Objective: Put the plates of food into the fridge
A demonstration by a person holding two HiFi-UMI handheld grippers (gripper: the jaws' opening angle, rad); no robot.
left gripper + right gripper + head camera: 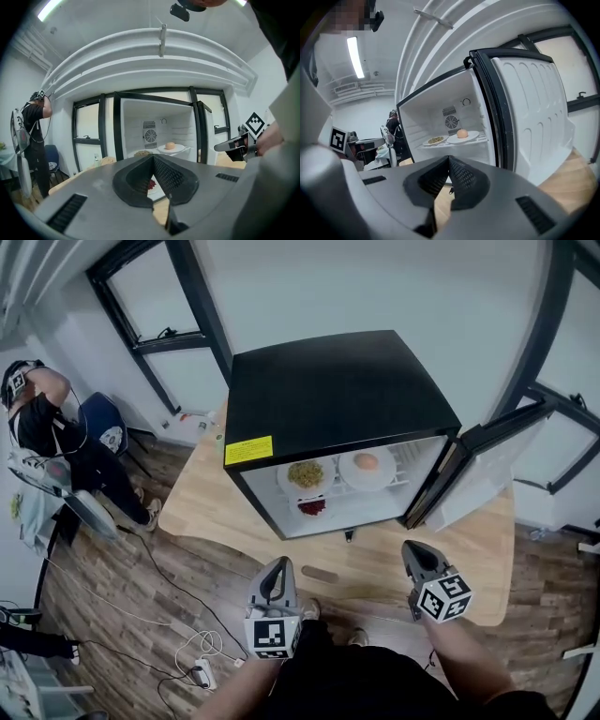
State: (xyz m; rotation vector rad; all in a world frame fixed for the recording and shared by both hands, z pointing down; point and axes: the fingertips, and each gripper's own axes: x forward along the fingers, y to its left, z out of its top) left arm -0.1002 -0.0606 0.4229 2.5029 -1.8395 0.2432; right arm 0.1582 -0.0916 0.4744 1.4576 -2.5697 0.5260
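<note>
2 clenched, nothing held: left tool [278, 564], right tool [413, 547], both short of open fridge [337, 395]

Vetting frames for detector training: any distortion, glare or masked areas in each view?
Head view: strong fisheye, window frames bow at the edges; fridge interior evenly lit, plates readable. Left gripper view: dark vignette, ceiling beams curve, ceiling light blown out. Right gripper view: mosaic patch top left, light strip glaring, fridge door bent.
</note>
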